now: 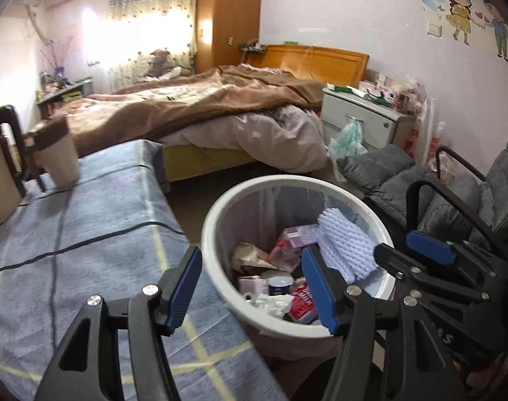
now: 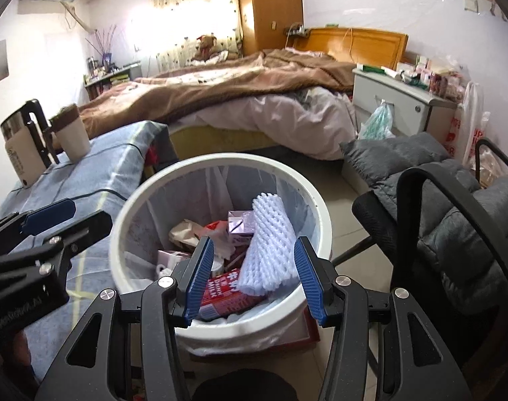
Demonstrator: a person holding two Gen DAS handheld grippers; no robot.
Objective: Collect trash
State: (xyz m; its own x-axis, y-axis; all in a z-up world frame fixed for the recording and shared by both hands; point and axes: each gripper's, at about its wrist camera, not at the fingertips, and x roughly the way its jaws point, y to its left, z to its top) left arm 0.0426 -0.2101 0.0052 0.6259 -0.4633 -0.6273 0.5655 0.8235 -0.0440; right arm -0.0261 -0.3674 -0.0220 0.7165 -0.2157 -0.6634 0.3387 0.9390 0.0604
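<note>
White foam-mesh fruit sleeve (image 2: pixel 269 244) lies atop cartons in round white plastic bin (image 2: pixel 217 167), leaning on its near rim | bin stands beside blue-covered bench (image 1: pixel 86 220), handy for dropping | right gripper (image 2: pixel 254 280) jaws part-open, empty, sleeve just beyond them | left gripper (image 1: pixel 254 294) jaws part-open, empty, straddling bin's rim.

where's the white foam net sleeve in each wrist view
Left wrist view: the foam net sleeve lies right of centre, on the right side of the bin, leaning on its rim.
Right wrist view: the sleeve is near the centre, atop the trash, between the open right gripper fingers.
Shared landmark: the cup on the blue table.
</note>
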